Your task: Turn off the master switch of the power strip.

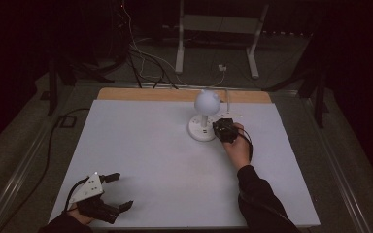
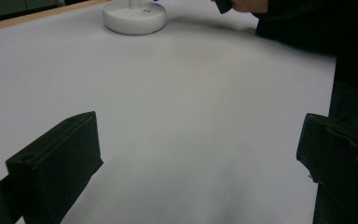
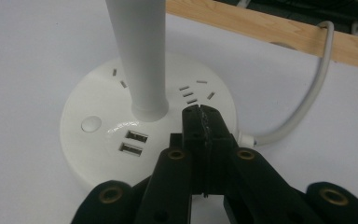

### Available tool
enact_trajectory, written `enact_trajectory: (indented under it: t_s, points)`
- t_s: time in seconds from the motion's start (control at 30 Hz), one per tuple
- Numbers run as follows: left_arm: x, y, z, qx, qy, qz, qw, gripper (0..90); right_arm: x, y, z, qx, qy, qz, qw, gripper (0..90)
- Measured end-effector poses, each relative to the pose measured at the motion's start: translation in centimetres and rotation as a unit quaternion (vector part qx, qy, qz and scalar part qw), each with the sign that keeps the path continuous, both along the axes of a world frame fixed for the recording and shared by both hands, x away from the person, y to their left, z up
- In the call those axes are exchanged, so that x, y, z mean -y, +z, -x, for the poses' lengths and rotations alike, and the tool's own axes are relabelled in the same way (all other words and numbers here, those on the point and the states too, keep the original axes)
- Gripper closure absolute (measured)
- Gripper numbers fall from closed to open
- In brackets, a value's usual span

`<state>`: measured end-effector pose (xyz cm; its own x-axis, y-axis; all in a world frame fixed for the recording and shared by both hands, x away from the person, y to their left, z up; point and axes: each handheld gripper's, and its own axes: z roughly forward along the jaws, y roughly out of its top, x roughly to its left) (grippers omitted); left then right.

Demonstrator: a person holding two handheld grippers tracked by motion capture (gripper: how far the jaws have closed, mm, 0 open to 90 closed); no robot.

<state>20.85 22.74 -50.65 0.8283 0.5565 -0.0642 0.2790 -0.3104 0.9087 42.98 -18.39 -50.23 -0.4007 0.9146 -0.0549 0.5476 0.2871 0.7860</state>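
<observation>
Now the right claw (image 3: 200, 116), jaws pressed together on nothing, hovers over the lamp base (image 3: 93, 154) (press its round button (image 3: 91, 124) squarely); the left claw (image 1: 111, 191) rests wide open on the counter (image 1: 150, 160).

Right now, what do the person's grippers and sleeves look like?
Both grippers are black with two chunky jaws. The left gripper carries a grey three-cornered plate on top. The right gripper has black arms with brass-coloured screw holes, and a dark cable runs back over the hand. The person wears dark sleeves.
</observation>
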Motion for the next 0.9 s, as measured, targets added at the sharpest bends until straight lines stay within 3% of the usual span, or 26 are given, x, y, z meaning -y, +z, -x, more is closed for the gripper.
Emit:
enact_trajectory:
  t_s: [0.37,0.57,0.73,0.9]
  points:
    - [0.02,-0.01,-0.01,0.0,-0.002,0.0,1.0,0.2,-0.14,-0.53,0.05,-0.004,0.006,0.004,1.0,90.0]
    - [0.04,-0.02,0.0,0.0,-0.002,-0.001,1.0,0.3,0.12,-0.96,0.35,0.013,0.014,0.003,0.9998,90.0]
    - [0.08,-0.03,-0.01,0.0,-0.001,-0.001,1.0,0.2,-0.2,-0.92,0.42,0.017,0.015,0.02,0.9995,90.0]
    - [0.09,-0.02,0.04,0.001,-0.002,-0.002,1.0,0.3,0.02,-0.97,0.34,0.014,0.015,0.011,0.9997,90.0]
